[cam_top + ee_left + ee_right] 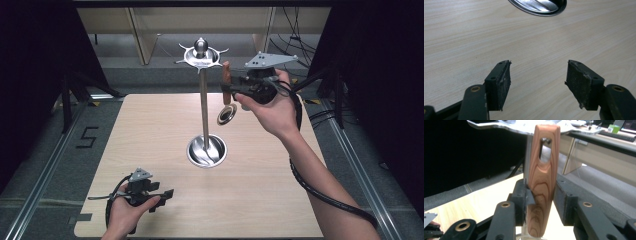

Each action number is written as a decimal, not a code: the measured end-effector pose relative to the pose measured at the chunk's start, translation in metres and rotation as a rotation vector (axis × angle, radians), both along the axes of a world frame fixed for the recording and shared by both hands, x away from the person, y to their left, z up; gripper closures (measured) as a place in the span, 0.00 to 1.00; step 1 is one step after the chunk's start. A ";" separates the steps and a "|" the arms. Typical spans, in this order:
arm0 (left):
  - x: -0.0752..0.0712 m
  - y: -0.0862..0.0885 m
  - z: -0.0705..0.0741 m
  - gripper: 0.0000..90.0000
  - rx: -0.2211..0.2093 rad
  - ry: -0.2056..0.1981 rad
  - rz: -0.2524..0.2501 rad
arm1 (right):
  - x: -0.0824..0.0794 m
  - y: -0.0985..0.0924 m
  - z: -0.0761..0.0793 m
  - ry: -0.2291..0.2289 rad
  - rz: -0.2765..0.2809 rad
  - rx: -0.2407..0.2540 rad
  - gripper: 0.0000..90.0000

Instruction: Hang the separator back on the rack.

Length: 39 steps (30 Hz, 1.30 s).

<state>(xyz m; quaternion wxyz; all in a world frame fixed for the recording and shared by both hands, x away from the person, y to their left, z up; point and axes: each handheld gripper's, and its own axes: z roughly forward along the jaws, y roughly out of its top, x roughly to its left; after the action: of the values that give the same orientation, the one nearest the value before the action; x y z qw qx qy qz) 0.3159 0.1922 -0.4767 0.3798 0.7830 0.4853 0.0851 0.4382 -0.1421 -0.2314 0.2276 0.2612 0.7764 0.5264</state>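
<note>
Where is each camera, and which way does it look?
High view: above the person's side, looking forward and down on the pale wooden table and tall shiny metal stand; both forearms, left gripper and right gripper show.
Left gripper view: on the left gripper, looking along its open jaws over the table toward the stand's round base.
Right gripper view: on the right gripper, facing the brown wooden handle between its jaws.
Shared: high and left gripper views both show that base.

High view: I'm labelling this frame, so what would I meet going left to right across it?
Left hand-held gripper → stand's round base with its upright pole → wooden-handled utensil → right hand-held gripper → the person's right hand.
</note>
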 end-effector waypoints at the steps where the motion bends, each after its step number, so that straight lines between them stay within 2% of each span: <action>1: 0.000 -0.002 -0.001 0.39 -0.023 -0.007 0.025 | -0.001 0.000 0.000 0.002 -0.001 0.008 0.73; 2: 0.000 -0.003 -0.001 0.39 -0.022 -0.008 0.029 | -0.003 0.000 -0.001 0.010 -0.003 0.013 0.73; 6: 0.000 -0.002 -0.001 0.39 -0.019 -0.006 0.026 | -0.009 -0.002 -0.005 -0.047 -0.033 0.017 0.73; 7: 0.000 -0.003 -0.001 0.39 -0.021 -0.006 0.029 | -0.012 -0.001 -0.007 -0.041 -0.045 0.021 0.74; 8: 0.000 -0.003 -0.001 0.39 -0.016 -0.011 0.032 | -0.013 -0.001 -0.009 -0.058 -0.052 0.013 0.74; 9: 0.000 -0.003 -0.001 0.39 -0.016 -0.012 0.030 | -0.015 0.000 -0.011 -0.057 -0.059 0.025 0.75; 11: 0.000 -0.001 -0.001 0.39 -0.007 -0.003 0.000 | -0.015 -0.001 -0.011 -0.067 -0.059 0.020 0.75; 12: 0.000 -0.002 -0.001 0.39 -0.022 -0.007 0.015 | -0.014 -0.001 -0.011 -0.073 -0.064 0.016 0.76; 13: 0.000 -0.003 -0.001 0.39 -0.024 -0.006 0.023 | -0.013 -0.002 -0.010 -0.099 -0.074 -0.002 0.77; 14: 0.000 -0.002 -0.001 0.39 -0.012 -0.007 0.026 | -0.015 -0.001 -0.010 -0.079 -0.082 -0.006 0.78; 16: 0.000 -0.003 -0.002 0.39 -0.019 -0.005 0.031 | -0.012 -0.002 -0.008 -0.097 -0.078 -0.022 0.78; 21: 0.000 -0.003 -0.001 0.39 -0.026 -0.009 0.018 | -0.009 0.002 -0.005 -0.086 -0.076 -0.040 0.78; 23: 0.000 -0.002 -0.001 0.39 -0.024 -0.006 0.015 | -0.009 0.004 -0.004 -0.078 -0.082 -0.034 0.78; 25: 0.000 -0.003 -0.001 0.39 -0.022 -0.008 0.028 | -0.010 0.006 -0.002 -0.109 -0.090 -0.031 0.78; 28: 0.000 -0.002 -0.001 0.39 -0.018 -0.009 0.027 | -0.015 0.009 -0.003 -0.119 -0.101 -0.024 0.75; 29: 0.000 -0.003 -0.002 0.39 -0.028 -0.007 0.027 | -0.015 0.009 -0.003 -0.120 -0.095 -0.030 0.74; 30: 0.000 -0.002 -0.001 0.39 -0.021 -0.006 0.010 | -0.016 0.010 -0.005 -0.113 -0.095 -0.018 0.73; 34: -0.001 -0.003 0.000 0.39 -0.023 -0.015 0.028 | -0.017 0.008 -0.006 -0.125 -0.100 -0.014 0.69; 35: -0.001 0.000 0.001 0.39 0.009 -0.006 -0.004 | -0.018 0.008 -0.006 -0.123 -0.100 -0.004 0.68; 37: -0.001 -0.002 -0.001 0.39 -0.021 -0.011 0.027 | -0.021 0.005 -0.006 -0.132 -0.102 0.010 0.65; 39: -0.001 -0.002 -0.001 0.39 -0.025 -0.010 0.027 | -0.026 0.000 -0.007 -0.137 -0.107 0.020 0.62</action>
<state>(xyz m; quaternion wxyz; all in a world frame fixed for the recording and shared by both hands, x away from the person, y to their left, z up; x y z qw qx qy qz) 0.3152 0.1897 -0.4775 0.3909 0.7711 0.4948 0.0878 0.4126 -0.1425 -0.2379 0.3055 0.2679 0.7387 0.5378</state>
